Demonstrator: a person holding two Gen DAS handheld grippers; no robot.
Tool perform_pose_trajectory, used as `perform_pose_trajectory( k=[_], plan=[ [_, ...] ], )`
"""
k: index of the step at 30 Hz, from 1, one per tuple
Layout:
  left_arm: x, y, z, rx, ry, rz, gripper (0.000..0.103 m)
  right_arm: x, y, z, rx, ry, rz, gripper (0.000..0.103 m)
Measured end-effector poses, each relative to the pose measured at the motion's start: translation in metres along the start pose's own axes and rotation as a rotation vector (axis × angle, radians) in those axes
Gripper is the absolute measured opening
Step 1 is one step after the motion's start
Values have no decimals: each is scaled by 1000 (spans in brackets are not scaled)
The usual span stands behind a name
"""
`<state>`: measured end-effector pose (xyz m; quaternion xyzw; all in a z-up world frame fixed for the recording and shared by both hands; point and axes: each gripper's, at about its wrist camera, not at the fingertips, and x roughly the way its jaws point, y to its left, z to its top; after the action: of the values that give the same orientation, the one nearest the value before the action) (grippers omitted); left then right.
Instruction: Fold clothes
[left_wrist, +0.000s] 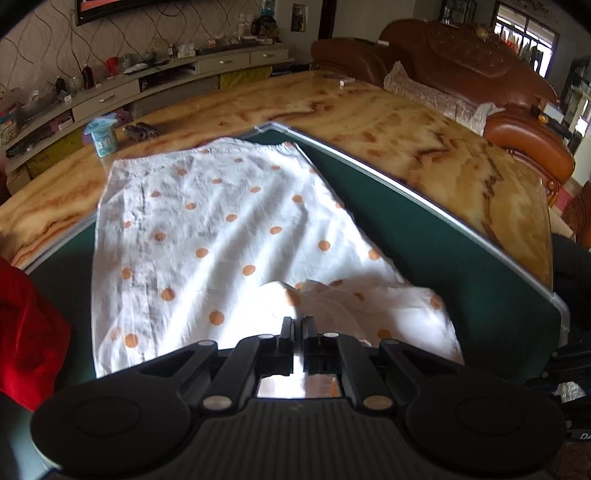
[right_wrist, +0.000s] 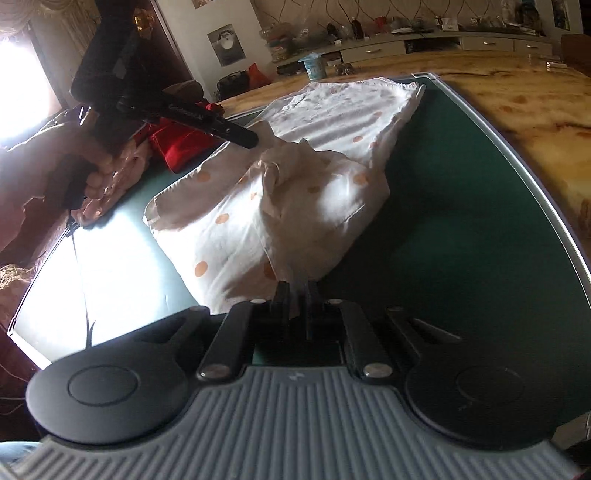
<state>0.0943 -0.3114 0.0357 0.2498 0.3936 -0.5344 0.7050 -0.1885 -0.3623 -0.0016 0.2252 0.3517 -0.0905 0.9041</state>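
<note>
A pale blue cup (left_wrist: 105, 138) near the marble table's (left_wrist: 406, 140) far edge; a brown leather sofa (left_wrist: 480, 74) beyond its far corner.

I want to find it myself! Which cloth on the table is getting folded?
Look at the big marbled yellow table, then the dark green mat lying on it. The white garment spread across that mat is the one, pinched at its near edge by both the left gripper and the right gripper. It alone has orange dots; the red cloth beside it is plain.
</note>
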Motion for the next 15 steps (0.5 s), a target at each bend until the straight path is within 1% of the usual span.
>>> perform_pose_trajectory(
  k=[1,2,4,5,6,7,8,10,12,15],
  plan=[
    [4,-1,-1,12,8,14,11,0,0,0,4,-1,3,12],
    [9,-3,-2,26,14,28,12,0,0,1,8,-5,6,12],
    [10,-6,-6,52,15,42,19,-6,1,5,25,-35,13,21],
    [9,-7,-8,60,13,47,23,-9,1,7,33,-52,17,34],
    [8,-7,-9,67,11,51,34,-11,1,12,28,-77,26,46],
    [5,-6,-10,73,5,57,46,-12,3,19,13,-97,31,50],
    [1,-4,-11,79,-1,66,49,-11,5,26,-4,-115,37,55],
    [-8,1,-13,87,-8,60,50,0,10,44,-34,-112,59,56],
    [-13,7,-16,95,2,56,50,15,12,64,-44,-99,82,56],
    [-14,17,-22,101,32,51,50,54,5,96,40,-22,118,56]
  ],
)
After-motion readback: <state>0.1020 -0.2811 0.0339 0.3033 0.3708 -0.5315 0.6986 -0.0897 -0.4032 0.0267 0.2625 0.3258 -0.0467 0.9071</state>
